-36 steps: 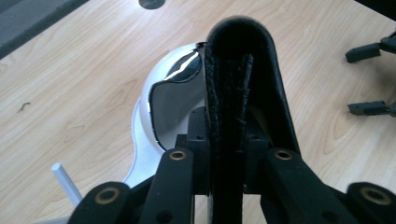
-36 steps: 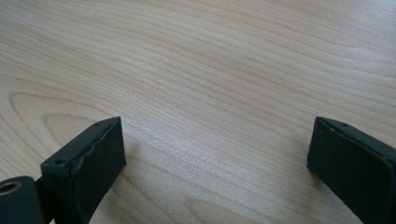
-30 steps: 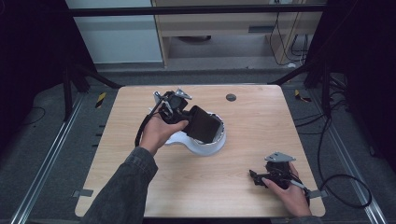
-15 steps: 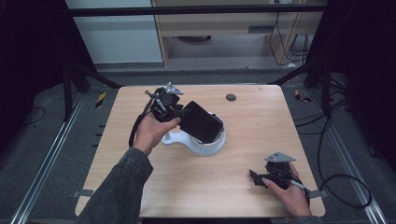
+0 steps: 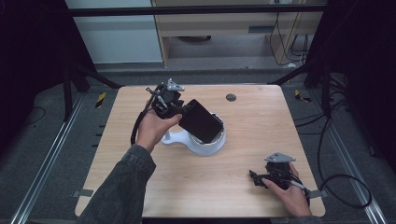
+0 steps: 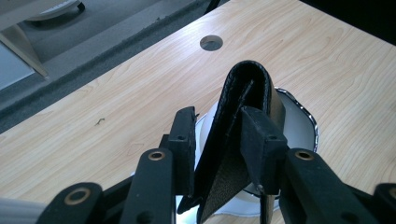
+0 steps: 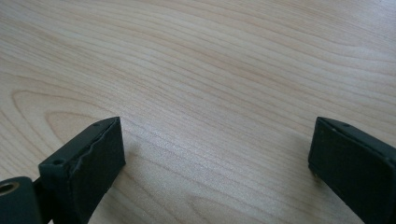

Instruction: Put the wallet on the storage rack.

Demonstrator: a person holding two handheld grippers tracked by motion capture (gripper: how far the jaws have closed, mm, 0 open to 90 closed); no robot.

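Changes since the earlier pictures:

- Left gripper (image 5: pixel 173 108): shifted slightly up the high view, toward the table's far edge, between the first picture and the second; little shift after that. Jaws closed a little, then opened again, with the wallet (image 5: pixel 200 121) clamped between them throughout.
- Wallet: carried along with the gripper; its lower end now hangs over the middle of the white dish (image 5: pixel 215 144) rather than over the dish's right side.

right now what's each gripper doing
left gripper: shut on the black wallet, over the white dish
right gripper: open, holding nothing, low over the table
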